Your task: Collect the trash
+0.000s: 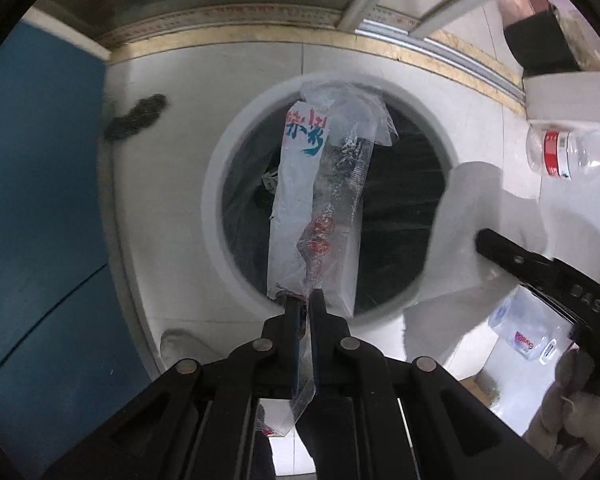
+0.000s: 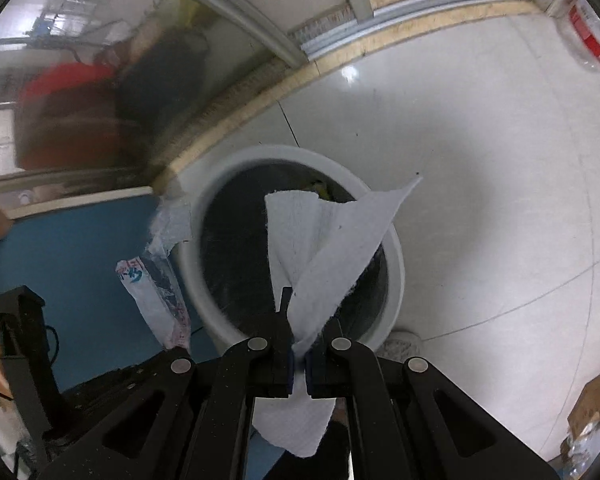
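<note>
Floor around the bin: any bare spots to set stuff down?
Bare tile right of the bin, up to the door track. Also between bin and track. Crowded: bottles far right, box lower right, blue wall tight on the left.

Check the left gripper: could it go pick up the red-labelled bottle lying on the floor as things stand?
Probably not yet. The left gripper is shut on a plastic wrapper hanging over the bin, so its fingers are occupied. The floor toward the red-labelled bottle looks clear, but the wrapper would need dropping first.

Clear wrapper (image 1: pixel 320 204), white tissue (image 2: pixel 332 248) dangling over bin (image 1: pixel 216 184).
</note>
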Tool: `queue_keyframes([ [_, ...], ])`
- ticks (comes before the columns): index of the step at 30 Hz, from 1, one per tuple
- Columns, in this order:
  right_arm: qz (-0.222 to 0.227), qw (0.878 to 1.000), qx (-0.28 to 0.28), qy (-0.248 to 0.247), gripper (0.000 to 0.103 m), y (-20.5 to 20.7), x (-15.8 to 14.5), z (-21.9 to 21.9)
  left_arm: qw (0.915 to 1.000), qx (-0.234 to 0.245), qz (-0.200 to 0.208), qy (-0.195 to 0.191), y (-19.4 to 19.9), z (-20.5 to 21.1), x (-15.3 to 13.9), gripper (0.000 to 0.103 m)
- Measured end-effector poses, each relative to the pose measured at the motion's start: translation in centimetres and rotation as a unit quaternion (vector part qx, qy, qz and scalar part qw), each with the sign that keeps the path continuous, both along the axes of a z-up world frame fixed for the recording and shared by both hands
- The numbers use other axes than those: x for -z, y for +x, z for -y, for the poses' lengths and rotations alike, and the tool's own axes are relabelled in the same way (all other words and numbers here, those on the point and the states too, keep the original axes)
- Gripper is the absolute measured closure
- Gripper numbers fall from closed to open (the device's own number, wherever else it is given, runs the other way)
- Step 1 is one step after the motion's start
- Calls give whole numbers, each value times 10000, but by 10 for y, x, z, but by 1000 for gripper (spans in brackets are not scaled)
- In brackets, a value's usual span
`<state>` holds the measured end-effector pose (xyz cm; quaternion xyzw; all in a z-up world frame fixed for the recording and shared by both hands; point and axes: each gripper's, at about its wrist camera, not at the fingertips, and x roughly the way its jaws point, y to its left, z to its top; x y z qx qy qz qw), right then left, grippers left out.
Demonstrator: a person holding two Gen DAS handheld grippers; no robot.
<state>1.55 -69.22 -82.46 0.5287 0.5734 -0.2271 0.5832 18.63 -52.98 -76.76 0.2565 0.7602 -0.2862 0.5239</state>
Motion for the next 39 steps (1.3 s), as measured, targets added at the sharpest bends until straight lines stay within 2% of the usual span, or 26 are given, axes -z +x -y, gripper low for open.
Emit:
queue_keyframes([
  [4, -22, 9998, -178, 52, 99, 10, 30, -1, 9999, 32, -14, -114, 3, 3, 13, 95],
  [6, -59, 9996, -257, 109, 98, 15, 35, -5, 9999, 51, 53, -153, 3, -3, 16, 73],
  [7, -82, 9995, -301, 106, 97, 15, 37, -6, 9998, 40, 73, -162, 2, -10, 18, 42],
  [8, -78, 9993, -350, 90, 89, 16, 36, -8, 9998, 3, 127, -167, 3, -12, 17, 20],
  [9, -93, 9992, -384, 56, 83, 16, 34, -8, 9997, -20, 155, -171, 4, -16, 16, 16],
  [11, -82, 9991, -412, -32, 48, 16, 29, -10, 9996, -81, 194, -186, 6, -21, 13, 15],
  [12, -80, 9991, -419, -88, 43, 16, 25, -9, 9995, -121, 220, -180, 7, -23, 12, 14],
  [14, -99, 9987, -461, -210, 35, 15, 18, -8, 9993, -167, 277, -171, 8, -26, 12, 5],
  [15, -116, 9984, -474, -271, 34, 13, 16, -8, 9992, -172, 338, -160, 9, -28, 12, 4],
  [20, -186, 9952, -661, -704, 5, 2, -12, -10, 9964, -148, 802, -215, 7, -35, -2, 4],
  [22, -266, 9917, -823, -947, 0, -5, -28, -13, 9924, -104, 1203, -228, 4, -39, -14, 4],
  [24, -327, 9885, -948, -1134, 0, -12, -41, -17, 9895, -106, 1422, -233, 2, -43, -24, 4],
  [29, -505, 9811, -1090, -1520, 0, -31, -85, -40, 9857, -176, 1656, -271, -2, -55, -58, 4],
  [35, -561, 9759, -1047, -1831, 0, -49, -162, -60, 9810, -149, 1897, -377, -14, -66, -134, 4],
  [39, -420, 9745, -958, -1987, 0, -61, -231, -68, 9791, -183, 1952, -534, -26, -71, -195, 4],
])
